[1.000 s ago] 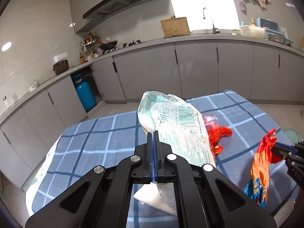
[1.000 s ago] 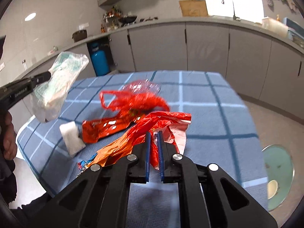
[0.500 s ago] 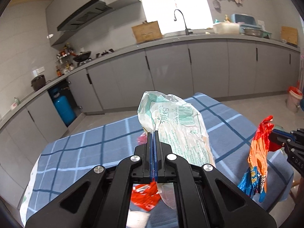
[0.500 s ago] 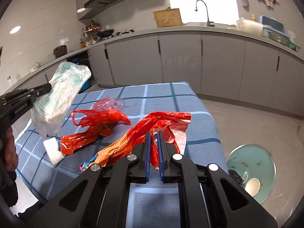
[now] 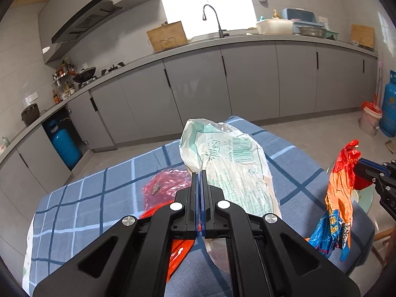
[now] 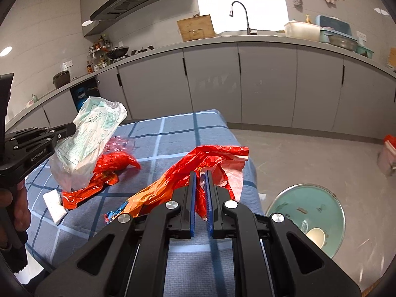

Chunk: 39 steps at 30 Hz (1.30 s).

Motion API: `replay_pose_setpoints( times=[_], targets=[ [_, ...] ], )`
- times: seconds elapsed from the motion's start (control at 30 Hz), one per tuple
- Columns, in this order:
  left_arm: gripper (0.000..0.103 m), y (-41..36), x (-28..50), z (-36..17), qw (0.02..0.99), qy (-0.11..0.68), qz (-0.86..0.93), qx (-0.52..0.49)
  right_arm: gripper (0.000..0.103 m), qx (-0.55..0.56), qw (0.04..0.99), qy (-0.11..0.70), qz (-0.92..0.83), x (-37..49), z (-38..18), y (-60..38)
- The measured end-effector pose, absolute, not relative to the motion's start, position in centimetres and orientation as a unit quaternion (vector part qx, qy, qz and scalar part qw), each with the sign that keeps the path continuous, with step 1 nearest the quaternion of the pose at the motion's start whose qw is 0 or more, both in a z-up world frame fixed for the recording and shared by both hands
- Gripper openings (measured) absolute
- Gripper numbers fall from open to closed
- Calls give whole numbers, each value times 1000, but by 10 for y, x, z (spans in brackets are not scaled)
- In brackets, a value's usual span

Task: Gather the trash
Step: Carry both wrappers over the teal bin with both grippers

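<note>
My left gripper [image 5: 200, 173] is shut on a white and green plastic bag [image 5: 230, 168] and holds it above the blue checked table [image 5: 81, 212]; the bag also shows in the right wrist view [image 6: 89, 136]. My right gripper [image 6: 200, 175] is shut on a red and orange snack wrapper [image 6: 198, 163], which hangs in the left wrist view [image 5: 339, 198] near the table's right edge. On the table lie a red plastic bag [image 6: 116, 160], a red wrapper [image 6: 84, 193], a pink clear film [image 5: 165, 185] and a white folded tissue [image 6: 54, 205].
A teal open trash bin [image 6: 309, 198] with litter and a paper cup inside stands on the floor right of the table. Grey kitchen cabinets [image 6: 247, 86] run behind. A red-lined bucket [image 5: 370, 118] and a blue gas cylinder [image 5: 389, 109] stand at the far right.
Both grippers have swung to the right with their trash still held. The trash bin has come further into the right wrist view.
</note>
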<state>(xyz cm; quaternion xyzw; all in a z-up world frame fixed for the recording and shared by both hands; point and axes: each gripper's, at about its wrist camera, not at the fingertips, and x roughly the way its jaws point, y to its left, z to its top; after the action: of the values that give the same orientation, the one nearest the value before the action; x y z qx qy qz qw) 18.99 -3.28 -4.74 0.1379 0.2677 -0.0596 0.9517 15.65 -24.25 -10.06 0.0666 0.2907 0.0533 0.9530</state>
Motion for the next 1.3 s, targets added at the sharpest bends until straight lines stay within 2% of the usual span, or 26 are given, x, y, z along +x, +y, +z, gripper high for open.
replay_pose_setpoints(
  times=[1.3],
  targets=[
    [2, -164, 197, -63, 934, 263, -171, 169, 9, 102, 949, 296, -36, 148, -121, -338]
  ],
)
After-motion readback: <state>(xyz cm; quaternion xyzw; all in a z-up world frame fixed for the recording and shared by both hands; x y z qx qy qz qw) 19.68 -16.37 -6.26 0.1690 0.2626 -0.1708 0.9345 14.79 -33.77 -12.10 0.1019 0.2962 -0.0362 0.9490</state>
